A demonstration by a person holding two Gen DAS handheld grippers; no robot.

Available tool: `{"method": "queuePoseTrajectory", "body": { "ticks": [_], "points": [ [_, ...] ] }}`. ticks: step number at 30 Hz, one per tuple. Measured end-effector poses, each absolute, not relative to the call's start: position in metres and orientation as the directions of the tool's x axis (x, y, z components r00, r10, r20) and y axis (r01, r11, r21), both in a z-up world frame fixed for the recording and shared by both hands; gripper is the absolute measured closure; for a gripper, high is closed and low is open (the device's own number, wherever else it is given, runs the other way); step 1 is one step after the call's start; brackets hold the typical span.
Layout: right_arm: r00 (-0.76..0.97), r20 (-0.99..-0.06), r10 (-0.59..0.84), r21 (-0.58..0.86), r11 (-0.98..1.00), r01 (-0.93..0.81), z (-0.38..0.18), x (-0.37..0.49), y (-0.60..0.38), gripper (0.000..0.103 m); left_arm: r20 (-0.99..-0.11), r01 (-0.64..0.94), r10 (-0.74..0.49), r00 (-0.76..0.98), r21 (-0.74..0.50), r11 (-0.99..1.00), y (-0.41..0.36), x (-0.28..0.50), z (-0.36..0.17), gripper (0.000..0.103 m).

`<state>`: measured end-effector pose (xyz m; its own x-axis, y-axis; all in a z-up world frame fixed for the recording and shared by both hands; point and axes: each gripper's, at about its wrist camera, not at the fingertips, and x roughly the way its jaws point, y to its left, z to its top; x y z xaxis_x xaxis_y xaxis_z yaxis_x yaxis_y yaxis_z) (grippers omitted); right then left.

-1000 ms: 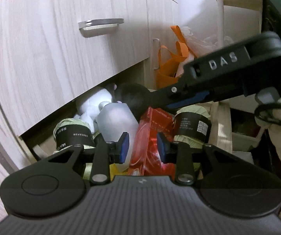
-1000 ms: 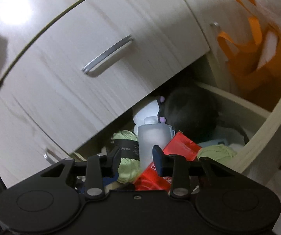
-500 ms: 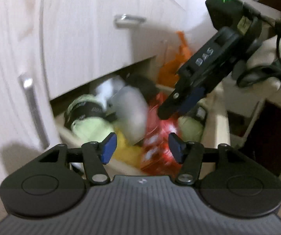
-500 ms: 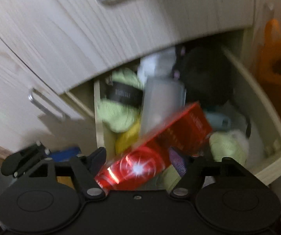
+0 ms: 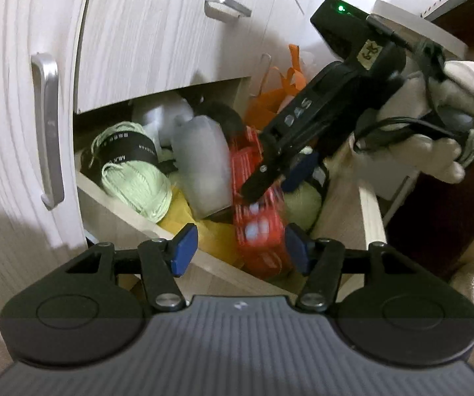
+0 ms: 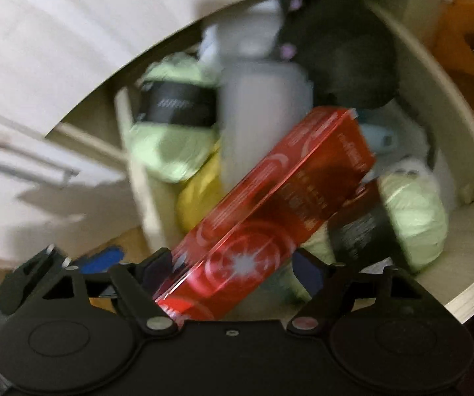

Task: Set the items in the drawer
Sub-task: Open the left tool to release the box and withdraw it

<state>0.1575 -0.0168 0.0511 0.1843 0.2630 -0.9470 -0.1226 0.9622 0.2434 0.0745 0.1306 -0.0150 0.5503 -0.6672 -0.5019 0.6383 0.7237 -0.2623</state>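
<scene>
The red box (image 6: pixel 270 204) is being kept slantwise in the open drawer (image 5: pixel 370 204), against the frosted bottle (image 5: pixel 204 165), between green yarn balls (image 5: pixel 134 171); its near end is being straddled by the right gripper (image 6: pixel 233 269), whose fingers are spread without clear contact. The left gripper (image 5: pixel 240 247) is being held wide and empty before the drawer front.

Glossy red box (image 6: pixel 280 204), woodgrain drawer (image 5: pixel 370 211)

Domestic setting, a lived-in room of a home. Evidence: pale wood-grain cabinet (image 5: pixel 157 43) with metal handles (image 5: pixel 48 128); open drawer (image 5: pixel 131 211) crammed with green yarn (image 5: pixel 134 178), a red box (image 6: pixel 280 211), a bottle (image 5: pixel 204 168); orange shopping bag (image 5: pixel 270 99) beside.
</scene>
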Motion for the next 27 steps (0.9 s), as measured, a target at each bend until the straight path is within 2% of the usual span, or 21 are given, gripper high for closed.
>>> {"method": "queuePoseTrajectory", "body": {
  "ticks": [2, 3, 7, 9, 11, 12, 13, 14, 16, 18, 21, 23, 25, 27],
  "points": [
    [0.247, -0.943, 0.223, 0.199, 0.973, -0.121, 0.054, 0.162, -0.026, 0.047, -0.499, 0.632, -0.666, 0.555, -0.267, 0.727, 0.129, 0.074, -0.015, 0.045],
    [0.277, -0.939, 0.203, 0.176, 0.977, -0.119, 0.055, 0.164, -0.031, 0.051, -0.498, 0.63, -0.666, 0.556, -0.27, 0.728, 0.128, 0.074, -0.015, 0.045],
    [0.348, -0.918, 0.189, 0.158, 0.981, -0.117, 0.058, 0.169, -0.05, 0.054, -0.487, 0.63, -0.671, 0.558, -0.278, 0.725, 0.127, 0.068, -0.007, 0.045],
    [0.392, -0.889, 0.237, 0.194, 0.97, -0.146, 0.065, 0.158, -0.057, 0.051, -0.481, 0.63, -0.667, 0.569, -0.267, 0.729, 0.125, 0.062, 0.0, 0.044],
    [0.472, -0.812, 0.345, 0.282, 0.938, -0.201, 0.077, 0.133, -0.062, 0.043, -0.464, 0.63, -0.671, 0.578, -0.27, 0.728, 0.124, 0.055, 0.01, 0.038],
    [0.513, -0.758, 0.403, 0.327, 0.915, -0.236, 0.084, 0.118, -0.065, 0.039, -0.452, 0.622, -0.675, 0.583, -0.286, 0.728, 0.124, 0.052, 0.015, 0.026],
    [0.548, -0.707, 0.447, 0.352, 0.894, -0.277, 0.09, 0.101, -0.07, 0.036, -0.44, 0.606, -0.676, 0.591, -0.312, 0.732, 0.125, 0.05, 0.021, 0.007],
    [0.582, -0.661, 0.475, 0.354, 0.88, -0.316, 0.096, 0.084, -0.075, 0.03, -0.433, 0.582, -0.669, 0.604, -0.335, 0.741, 0.124, 0.047, 0.027, 0.002],
    [0.638, -0.593, 0.491, 0.316, 0.871, -0.377, 0.104, 0.053, -0.086, 0.026, -0.464, 0.546, -0.628, 0.625, -0.314, 0.776, 0.114, 0.036, 0.038, 0.0],
    [0.679, -0.539, 0.498, 0.269, 0.866, -0.421, 0.104, 0.028, -0.097, 0.024, -0.494, 0.548, -0.585, 0.643, -0.236, 0.802, 0.098, 0.024, 0.046, 0.0],
    [0.687, -0.499, 0.528, 0.226, 0.845, -0.485, 0.095, 0.004, -0.113, 0.02, -0.461, 0.451, -0.496, 0.736, -0.212, 0.867, 0.084, 0.012, 0.055, 0.0],
    [0.675, -0.491, 0.55, 0.18, 0.823, -0.539, 0.085, -0.01, -0.119, 0.016, -0.505, 0.367, -0.419, 0.755, -0.204, 0.908, 0.075, 0.014, 0.055, 0.0],
    [0.697, -0.435, 0.57, 0.119, 0.804, -0.583, 0.072, -0.026, -0.127, 0.013, -0.546, 0.329, -0.358, 0.757, -0.155, 0.932, 0.064, 0.013, 0.054, 0.0],
    [0.711, -0.414, 0.568, 0.1, 0.805, -0.585, 0.054, -0.034, -0.134, 0.01, -0.551, 0.308, -0.306, 0.776, -0.093, 0.947, 0.056, 0.007, 0.051, 0.0]
  ]
}}
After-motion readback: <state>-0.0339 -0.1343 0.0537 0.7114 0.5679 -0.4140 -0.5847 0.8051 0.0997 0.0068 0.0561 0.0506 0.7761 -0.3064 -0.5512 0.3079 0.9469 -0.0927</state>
